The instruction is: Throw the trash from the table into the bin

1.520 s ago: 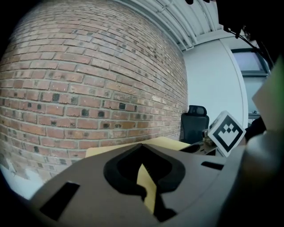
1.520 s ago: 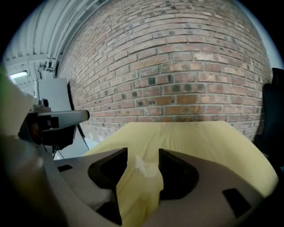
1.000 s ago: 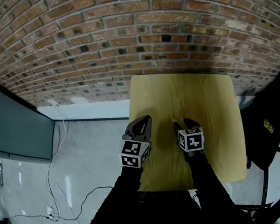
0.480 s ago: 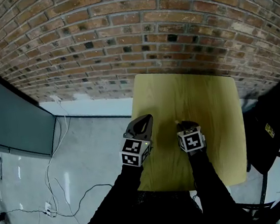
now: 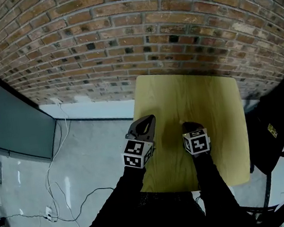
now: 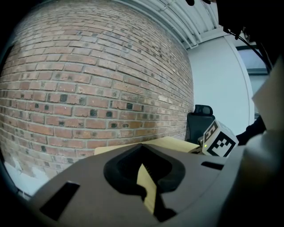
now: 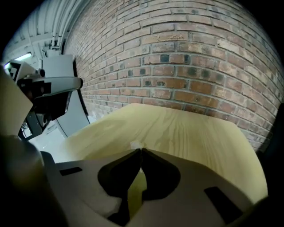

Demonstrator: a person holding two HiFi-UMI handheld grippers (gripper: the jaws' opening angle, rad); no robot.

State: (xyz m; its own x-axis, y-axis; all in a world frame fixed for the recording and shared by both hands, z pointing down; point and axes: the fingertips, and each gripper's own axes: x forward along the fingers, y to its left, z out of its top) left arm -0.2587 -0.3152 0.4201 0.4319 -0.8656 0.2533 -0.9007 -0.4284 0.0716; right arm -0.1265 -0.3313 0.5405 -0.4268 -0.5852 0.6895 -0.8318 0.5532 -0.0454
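wall (image 5: 136, 28) of red brick fills the top of your head view and the background of both gripper views. below it the shiny grey floor (image 5: 90, 153) spreads to the left, with a dark panel (image 5: 9, 128) standing along its left side. the pale wooden table (image 5: 208, 101) stands against the wall, right of centre, and a black chair (image 5: 263, 146) sits just beside its right edge. your dark sleeves (image 5: 143, 203) reach up from the bottom toward the table's near half, and thin cables (image 5: 56, 168) trail across the floor to their left. your left gripper (image 5: 148, 121) hangs at the table's left edge, partly over the floor, its tips pressed together with nothing held; only the yellow of the table shows through the slit lower down between its jaws. your right gripper (image 5: 189, 126) is over the near half of the table top, tilted down toward the wood. its jaws have just been closing and now meet at the tips. the trash, a small white scrap (image 7: 135, 145), sits right at those tips, poking out just beyond them, low over the wood. it looks pinched there, though you cannot tell how much of it lies between the pads. in the head view the gripper hides it.
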